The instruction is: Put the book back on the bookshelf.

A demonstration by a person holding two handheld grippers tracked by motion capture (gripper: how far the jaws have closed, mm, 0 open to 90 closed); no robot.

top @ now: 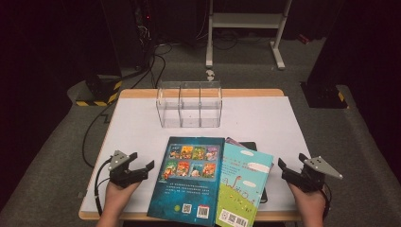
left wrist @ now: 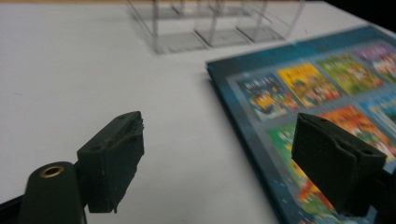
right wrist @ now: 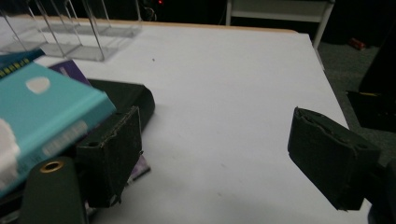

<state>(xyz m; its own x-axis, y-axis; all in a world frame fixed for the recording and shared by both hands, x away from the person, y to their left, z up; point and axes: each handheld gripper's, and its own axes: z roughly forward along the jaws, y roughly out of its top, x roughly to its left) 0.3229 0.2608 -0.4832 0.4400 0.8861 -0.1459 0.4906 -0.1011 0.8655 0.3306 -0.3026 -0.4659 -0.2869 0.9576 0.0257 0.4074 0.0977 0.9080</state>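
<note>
Large dark-teal hardcover picture book (top: 189, 179), back cover up, bearing a grid of small colourful cover thumbnails in orange, green, yellow and purple, with pale text lines and barcode squares near the lower edge. Lying flat at the near middle of the white-topped desk (top: 137, 123), right edge overlapping a light-turquoise and green paperback book (top: 241, 189). Beneath that, a purple booklet (right wrist: 70, 70) and a black flat case (right wrist: 126, 95), partly hidden. Behind the stack, a clear acrylic three-compartment organiser (top: 189, 104), upright, well apart. Left gripper (top: 142, 162) just beside the teal book's left edge, fingers spread, pinching nothing. Right gripper (top: 292, 164) near the stack's right side, fingers likewise spread, nothing between.
</note>
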